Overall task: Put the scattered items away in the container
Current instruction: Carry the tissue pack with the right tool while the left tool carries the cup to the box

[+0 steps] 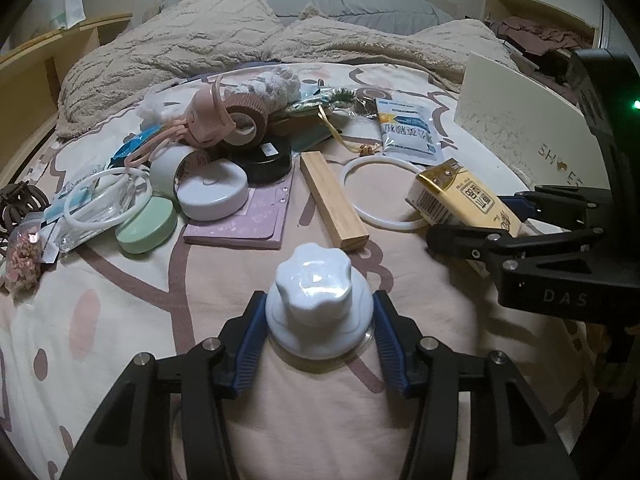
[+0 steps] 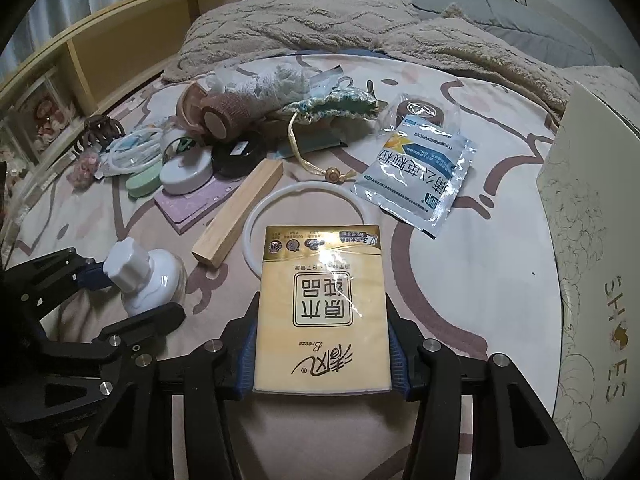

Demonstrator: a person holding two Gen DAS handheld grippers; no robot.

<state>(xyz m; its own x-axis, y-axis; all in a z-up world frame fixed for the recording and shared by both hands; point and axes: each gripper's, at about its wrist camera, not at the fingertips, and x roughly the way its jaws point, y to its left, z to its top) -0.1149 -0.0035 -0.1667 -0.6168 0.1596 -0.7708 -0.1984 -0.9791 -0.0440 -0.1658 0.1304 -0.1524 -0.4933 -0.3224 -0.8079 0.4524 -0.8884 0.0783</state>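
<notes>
Gripping a white jar (image 1: 314,306) in the left gripper (image 1: 318,344) and a tissue pack (image 2: 323,312) in the right gripper (image 2: 322,350), both closed just above the bedsheet (image 1: 120,312), the pickup looks done; next comes carrying them to the shoebox (image 2: 592,280) nearby.

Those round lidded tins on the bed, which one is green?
The flat green tin, leftmost of the three, beside the white tin; the black tin lies behind.

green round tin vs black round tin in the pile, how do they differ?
The pale green round tin lies at the pile's near left edge, tilted against the white ring; the glossy black round tin sits flatter, further back, under the brown tape roll. The black one carries a small white label; the green one looks plain. Both are low round tins, and neither is in a gripper.
</notes>
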